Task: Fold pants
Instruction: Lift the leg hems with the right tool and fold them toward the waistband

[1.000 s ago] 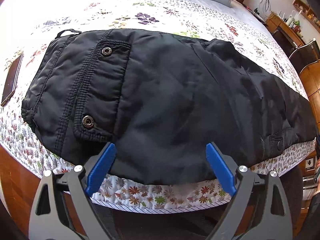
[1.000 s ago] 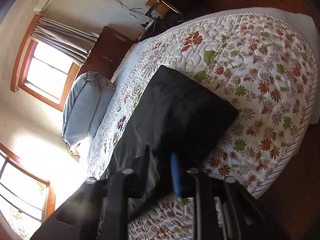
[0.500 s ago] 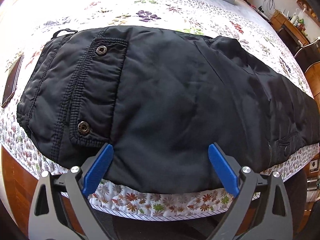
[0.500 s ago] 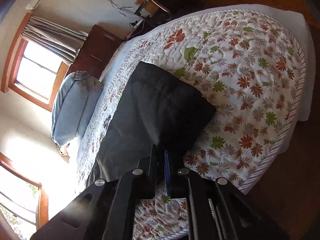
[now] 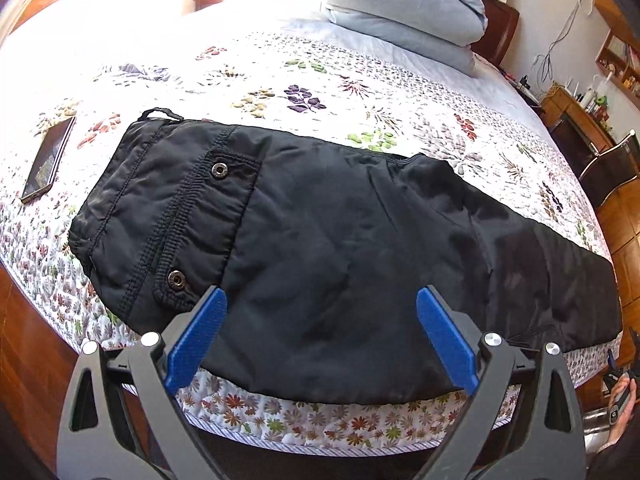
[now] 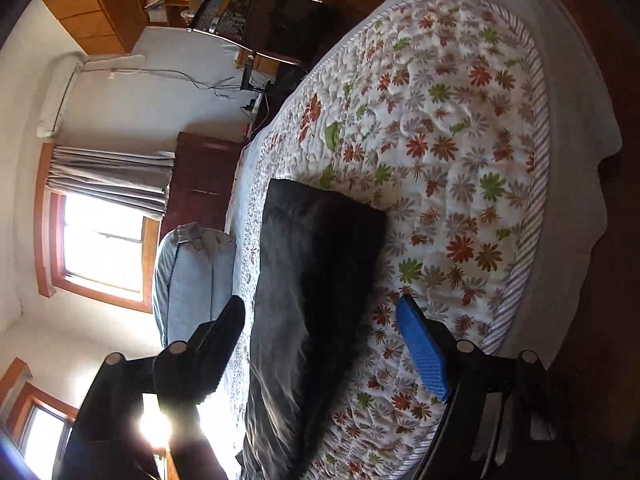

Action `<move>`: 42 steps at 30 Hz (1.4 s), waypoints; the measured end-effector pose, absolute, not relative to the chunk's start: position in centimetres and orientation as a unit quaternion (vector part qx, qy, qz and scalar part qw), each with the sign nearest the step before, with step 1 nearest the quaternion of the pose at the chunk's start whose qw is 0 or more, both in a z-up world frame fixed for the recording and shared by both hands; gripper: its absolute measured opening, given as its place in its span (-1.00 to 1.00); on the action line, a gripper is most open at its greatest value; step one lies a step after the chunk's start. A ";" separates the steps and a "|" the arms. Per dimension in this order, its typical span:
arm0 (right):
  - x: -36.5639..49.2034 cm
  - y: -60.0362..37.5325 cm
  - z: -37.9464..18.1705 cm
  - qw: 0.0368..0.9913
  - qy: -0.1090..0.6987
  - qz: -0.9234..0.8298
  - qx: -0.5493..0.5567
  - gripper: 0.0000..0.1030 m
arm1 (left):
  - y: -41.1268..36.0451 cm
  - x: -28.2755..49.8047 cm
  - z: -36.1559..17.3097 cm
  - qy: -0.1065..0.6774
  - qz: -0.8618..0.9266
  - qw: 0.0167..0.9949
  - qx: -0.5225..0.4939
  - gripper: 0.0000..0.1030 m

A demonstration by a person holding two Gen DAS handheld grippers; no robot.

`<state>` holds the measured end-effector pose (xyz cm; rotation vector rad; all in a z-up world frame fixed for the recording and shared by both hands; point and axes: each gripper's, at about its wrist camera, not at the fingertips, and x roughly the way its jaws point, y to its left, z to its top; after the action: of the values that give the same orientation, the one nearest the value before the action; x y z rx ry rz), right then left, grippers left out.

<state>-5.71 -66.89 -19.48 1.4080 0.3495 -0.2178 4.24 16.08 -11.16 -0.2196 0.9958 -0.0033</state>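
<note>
Black padded pants (image 5: 320, 248) lie flat along the near edge of a bed, waist to the left with two snap buttons, legs stretched right. My left gripper (image 5: 320, 328) is open and empty, hovering above the pants' near edge at the seat. In the right wrist view the leg end of the pants (image 6: 312, 280) lies on the quilt. My right gripper (image 6: 324, 336) is open and empty, its jaws spread either side of the leg, above it.
A flowered quilt (image 5: 360, 92) covers the bed. A phone (image 5: 48, 160) lies left of the waistband. Grey pillows (image 5: 400, 12) sit at the head. A wooden floor (image 5: 24, 340) lies below the near edge. A chair (image 6: 260, 20) and shelves stand beyond the bed's foot.
My right gripper was shut on the pants leg and has let go and opened. My left gripper has pulled back and up from the pants, still open.
</note>
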 end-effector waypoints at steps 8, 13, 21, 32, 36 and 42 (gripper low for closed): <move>-2.8 -65.7 -20.7 0.730 0.156 -0.105 0.657 0.53 | 14.4 4.2 -10.8 0.487 -0.015 0.870 -0.082 0.86; -0.8 -65.5 -20.4 0.735 0.165 -0.114 0.647 0.09 | 14.2 3.8 -11.8 0.500 -0.019 0.862 -0.085 0.86; -0.1 -64.8 -18.4 0.761 0.161 -0.112 0.618 -0.68 | 14.8 3.5 -11.8 0.500 -0.021 0.861 -0.089 0.86; 1.5 -60.5 -8.4 0.867 0.172 -0.122 0.452 -0.72 | 16.2 2.6 -12.0 0.495 -0.020 0.860 -0.124 0.86; 3.5 -56.5 -3.5 0.913 0.181 -0.099 0.353 -0.72 | 16.9 2.1 -11.9 0.489 -0.018 0.861 -0.136 0.86; 5.4 -48.4 0.5 0.954 0.203 -0.030 0.219 -0.72 | 17.8 1.6 -12.0 0.485 -0.013 0.861 -0.155 0.86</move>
<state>5.37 -48.39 0.54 0.4456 0.4115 -0.0605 1.55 17.84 -11.96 -0.3254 1.0167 -0.0281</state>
